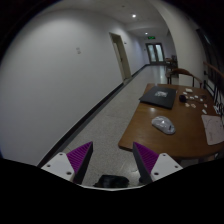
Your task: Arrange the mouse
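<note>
The gripper (107, 160) is hanging in open air above the corridor floor (100, 125), its fingers spread wide apart and holding nothing, the purple pads (76, 158) facing each other across an empty gap. The mouse (163, 125) is lying on the wooden surface (140, 135) at about two o'clock from the fingers, well apart from them, with a dark mouse mat (158, 96) beyond it at one o'clock and a sheet of paper (213, 127) further toward three o'clock. To do the approach well, the person is likely needing to swing the fingers toward two o'clock, keep them wide, and descend so the mouse sits between the pads along its narrower sides before closing.
</note>
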Demonstrator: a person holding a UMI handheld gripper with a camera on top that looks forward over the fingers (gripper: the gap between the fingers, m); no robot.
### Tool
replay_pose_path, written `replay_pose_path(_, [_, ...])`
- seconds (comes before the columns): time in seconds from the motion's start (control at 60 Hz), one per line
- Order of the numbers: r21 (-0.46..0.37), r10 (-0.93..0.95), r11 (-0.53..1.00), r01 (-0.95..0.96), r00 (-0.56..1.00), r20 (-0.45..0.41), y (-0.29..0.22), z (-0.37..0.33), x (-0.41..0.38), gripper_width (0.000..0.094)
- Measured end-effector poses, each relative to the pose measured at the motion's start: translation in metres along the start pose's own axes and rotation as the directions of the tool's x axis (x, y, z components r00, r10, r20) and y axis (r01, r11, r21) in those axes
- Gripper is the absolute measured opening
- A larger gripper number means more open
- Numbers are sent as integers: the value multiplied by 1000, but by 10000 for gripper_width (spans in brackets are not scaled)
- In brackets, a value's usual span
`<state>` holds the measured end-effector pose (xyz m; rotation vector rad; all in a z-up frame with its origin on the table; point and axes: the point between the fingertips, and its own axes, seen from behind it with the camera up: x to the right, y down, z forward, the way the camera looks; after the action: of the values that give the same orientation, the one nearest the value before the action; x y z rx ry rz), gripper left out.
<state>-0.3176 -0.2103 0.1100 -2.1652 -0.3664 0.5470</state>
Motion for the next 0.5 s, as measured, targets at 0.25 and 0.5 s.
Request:
replay_pose_path(0.25, [13, -39, 999, 42, 982, -183, -5, 22, 109, 812])
replay_pose_path(0.5, [-76, -93, 994, 72, 942, -324, 5, 79, 233, 810])
